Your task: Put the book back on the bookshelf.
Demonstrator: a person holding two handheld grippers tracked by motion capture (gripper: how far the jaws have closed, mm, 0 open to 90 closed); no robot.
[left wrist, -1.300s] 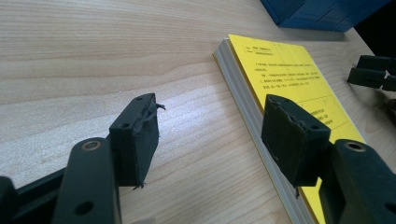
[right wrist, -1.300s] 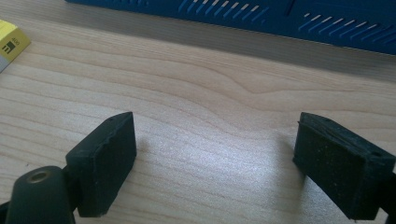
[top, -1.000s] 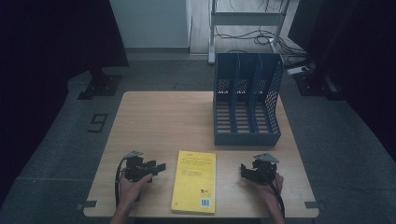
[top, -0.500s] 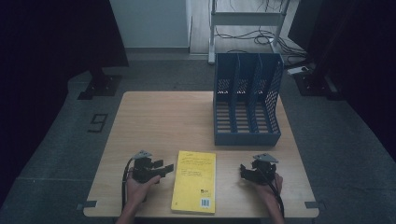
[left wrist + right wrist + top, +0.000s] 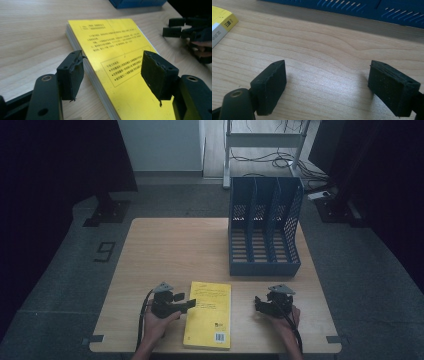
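A yellow book (image 5: 209,314) lies flat near the table's front edge, between the two hands. My left gripper (image 5: 188,304) is open at the book's left edge. In the left gripper view (image 5: 115,71) one jaw stands over the bare wood and the other over the yellow cover (image 5: 117,50), with the page edge between them. My right gripper (image 5: 258,303) is open to the right of the book, apart from it. In the right gripper view (image 5: 327,80) its jaws stand over bare wood with nothing between them, and a corner of the book (image 5: 220,21) shows at the upper left.
A blue three-slot file holder (image 5: 264,227) stands at the back right of the wooden table (image 5: 170,255); its base (image 5: 362,8) runs along the top of the right gripper view. My right gripper (image 5: 175,27) appears far off in the left gripper view. Dark floor and stands surround the table.
My left gripper has moved right, from beside the book to its left edge. The right gripper and the book have stayed put.
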